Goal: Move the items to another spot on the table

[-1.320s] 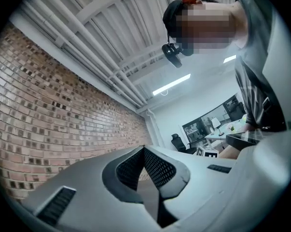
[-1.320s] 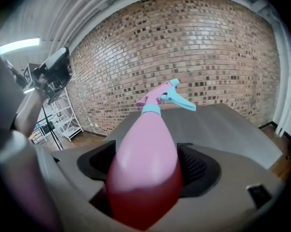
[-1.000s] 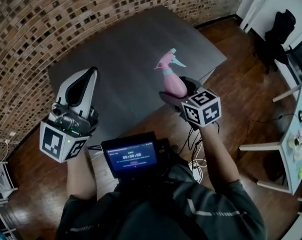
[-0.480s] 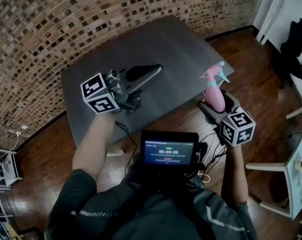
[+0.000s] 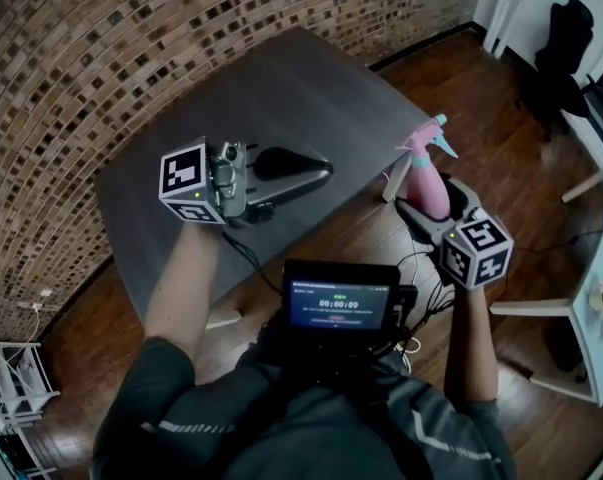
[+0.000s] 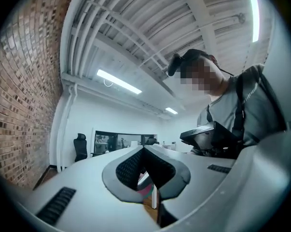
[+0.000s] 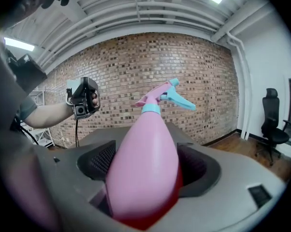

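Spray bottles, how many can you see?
1. The pink spray bottle is clamped in the right gripper, held in the air beside the right corner of the gray table. No other one shows.

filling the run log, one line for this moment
left gripper: shut, empty, over table | right gripper: shut on pink spray bottle | bottle: held up beside table edge

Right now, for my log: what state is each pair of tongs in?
Left tongs: closed, empty.
Right tongs: closed on the bottle.
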Demonstrator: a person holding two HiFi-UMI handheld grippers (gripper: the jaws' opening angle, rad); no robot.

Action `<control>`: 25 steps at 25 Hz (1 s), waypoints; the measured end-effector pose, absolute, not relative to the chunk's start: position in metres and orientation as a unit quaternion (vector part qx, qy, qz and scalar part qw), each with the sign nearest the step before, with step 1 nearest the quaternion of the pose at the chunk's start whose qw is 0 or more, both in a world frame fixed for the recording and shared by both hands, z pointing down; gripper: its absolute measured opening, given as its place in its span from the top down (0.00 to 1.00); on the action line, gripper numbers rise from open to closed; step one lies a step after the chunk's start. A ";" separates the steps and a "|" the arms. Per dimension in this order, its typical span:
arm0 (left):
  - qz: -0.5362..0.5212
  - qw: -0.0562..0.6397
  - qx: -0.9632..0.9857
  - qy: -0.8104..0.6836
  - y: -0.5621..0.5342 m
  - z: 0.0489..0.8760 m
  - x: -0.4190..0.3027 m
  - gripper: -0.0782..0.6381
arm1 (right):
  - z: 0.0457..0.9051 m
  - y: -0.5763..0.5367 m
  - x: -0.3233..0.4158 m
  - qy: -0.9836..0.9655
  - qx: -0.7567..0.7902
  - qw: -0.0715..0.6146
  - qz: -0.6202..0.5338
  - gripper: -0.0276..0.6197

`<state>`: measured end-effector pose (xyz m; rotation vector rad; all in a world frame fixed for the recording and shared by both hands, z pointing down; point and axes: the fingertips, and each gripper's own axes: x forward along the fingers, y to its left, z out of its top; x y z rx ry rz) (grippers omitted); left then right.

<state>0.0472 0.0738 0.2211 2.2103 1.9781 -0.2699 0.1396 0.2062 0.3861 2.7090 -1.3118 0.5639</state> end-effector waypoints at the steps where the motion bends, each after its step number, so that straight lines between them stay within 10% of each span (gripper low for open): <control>1: -0.092 0.082 0.738 0.664 0.076 0.223 0.055 0.90 | 0.386 0.209 0.146 -0.424 0.886 0.040 0.186 0.32; 25: -0.145 0.017 0.736 0.661 0.070 0.185 0.300 0.90 | 0.371 0.186 0.401 -0.405 0.885 0.073 0.218 0.32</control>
